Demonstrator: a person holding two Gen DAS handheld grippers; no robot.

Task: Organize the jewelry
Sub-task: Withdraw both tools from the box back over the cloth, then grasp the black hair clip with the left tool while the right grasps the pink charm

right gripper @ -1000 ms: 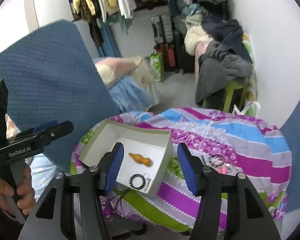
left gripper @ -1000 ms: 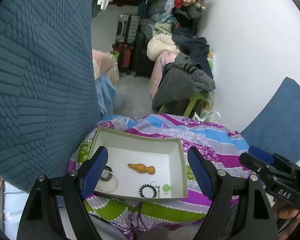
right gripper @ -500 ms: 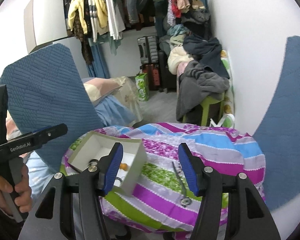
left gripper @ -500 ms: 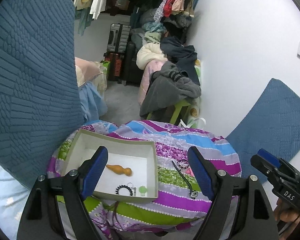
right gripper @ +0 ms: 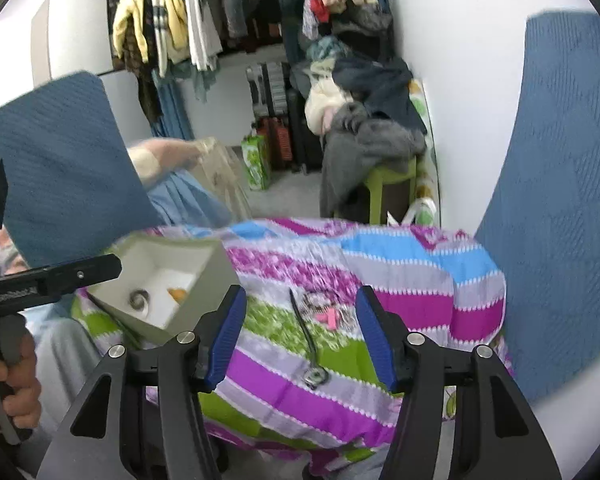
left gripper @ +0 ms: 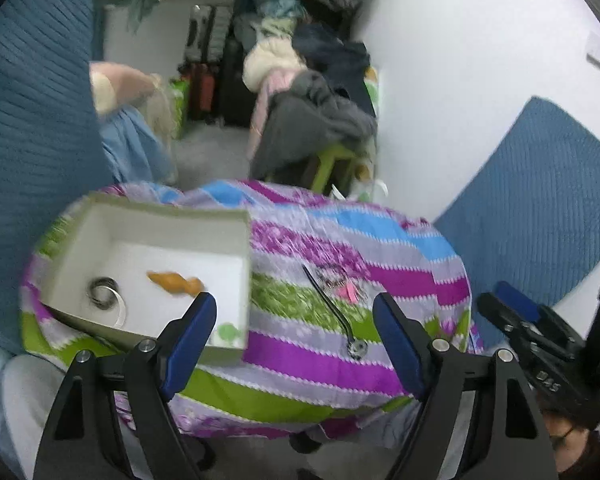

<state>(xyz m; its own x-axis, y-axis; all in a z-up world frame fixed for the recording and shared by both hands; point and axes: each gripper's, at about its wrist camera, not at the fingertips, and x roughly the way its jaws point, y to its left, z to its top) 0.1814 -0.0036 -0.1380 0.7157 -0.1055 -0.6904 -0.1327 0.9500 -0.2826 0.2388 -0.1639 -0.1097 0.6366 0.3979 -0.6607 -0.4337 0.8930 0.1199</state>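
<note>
A shallow white box (left gripper: 100,232) sits at the left of a striped cloth (left gripper: 400,280). It holds an orange gourd-shaped piece (left gripper: 174,283), silver bangles (left gripper: 104,300) and a small green piece (left gripper: 228,332). Right of the box, a dark cord necklace (left gripper: 328,300) with a round pendant (left gripper: 358,348) lies on the cloth, beside a pink-tasselled trinket (left gripper: 348,292). My left gripper (left gripper: 292,336) hovers open above the cord. My right gripper (right gripper: 300,338) hangs over the same necklace (right gripper: 304,328). Its jaws are closing with nothing held between them. The box (right gripper: 204,280) lies to its left.
Blue quilted cushions (left gripper: 32,120) stand left and right (right gripper: 560,200) of the cloth-covered seat. A green stool piled with clothes (right gripper: 372,136), suitcases (right gripper: 276,120) and a clothes rail fill the back. A hand (right gripper: 12,364) holds the left gripper's handle.
Both grippers have swung right and lower. The box has slid from the centre of the views to the left. The loose necklace on the cloth now lies between the fingers.
</note>
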